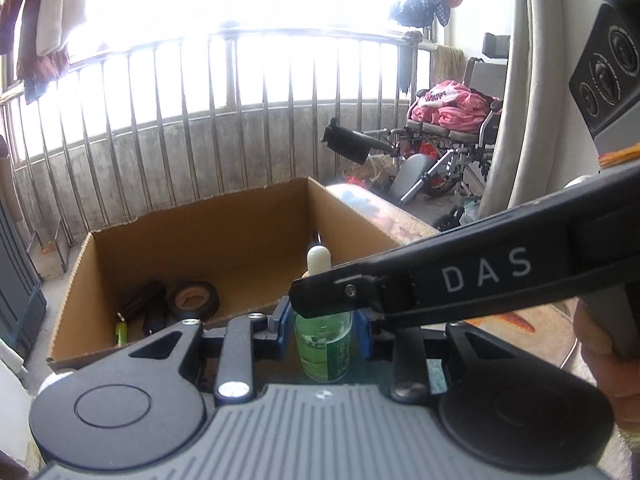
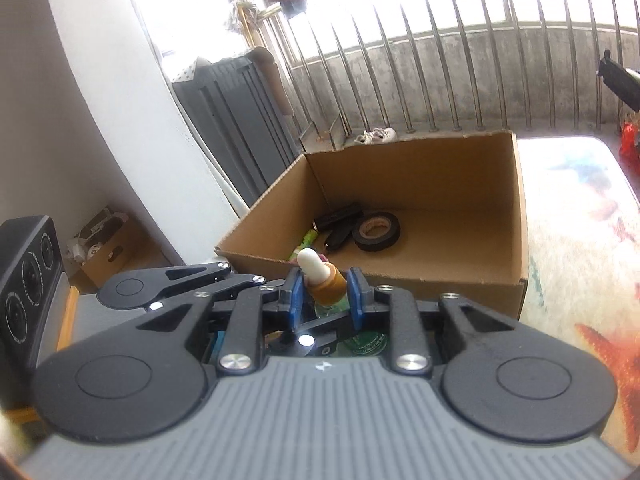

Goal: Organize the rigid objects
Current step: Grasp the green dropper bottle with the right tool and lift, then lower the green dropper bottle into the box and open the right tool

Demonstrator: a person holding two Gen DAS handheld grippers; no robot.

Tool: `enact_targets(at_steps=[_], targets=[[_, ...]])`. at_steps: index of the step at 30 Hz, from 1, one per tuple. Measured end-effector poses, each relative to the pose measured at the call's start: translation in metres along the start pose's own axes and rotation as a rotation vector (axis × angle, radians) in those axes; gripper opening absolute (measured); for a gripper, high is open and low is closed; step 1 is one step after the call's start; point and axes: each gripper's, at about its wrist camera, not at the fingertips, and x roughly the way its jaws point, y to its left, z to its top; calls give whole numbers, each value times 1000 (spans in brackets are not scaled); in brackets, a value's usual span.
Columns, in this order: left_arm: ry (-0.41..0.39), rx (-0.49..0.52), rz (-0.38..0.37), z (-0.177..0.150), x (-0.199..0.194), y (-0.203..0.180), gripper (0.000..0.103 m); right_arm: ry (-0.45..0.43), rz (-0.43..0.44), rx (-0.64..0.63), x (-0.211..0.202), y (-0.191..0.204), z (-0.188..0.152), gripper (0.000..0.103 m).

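A small green glass dropper bottle with a brown collar and a white rubber bulb hangs in the air, just in front of an open cardboard box. My left gripper is shut on the bottle's body, with a blue pad on each side. My right gripper comes in from the right, shut on the brown collar just under the bulb. Its black finger crosses over the bottle in the left wrist view. In the right wrist view, a left gripper finger shows at the left.
Inside the box lie a roll of black tape, black cylindrical items and a green stick-like item. The box stands on a table with a starfish-print cloth. Behind it are a metal railing, a wheelchair and a grey cabinet.
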Motion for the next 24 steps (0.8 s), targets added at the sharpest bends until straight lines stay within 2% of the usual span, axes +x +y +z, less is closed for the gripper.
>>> enact_targets(at_steps=[7, 12, 18, 24], targets=[[-100, -24, 39, 42, -28, 9, 33, -75, 28, -127, -24, 28, 50, 22], [-133, -47, 89, 72, -26, 26, 33, -71, 75, -169, -10, 28, 93, 22], [-52, -145, 133, 85, 13, 59, 33, 36, 113, -171, 52, 16, 127, 22], [127, -278, 123, 59, 64, 97, 33, 200, 135, -102, 130, -15, 123, 22]])
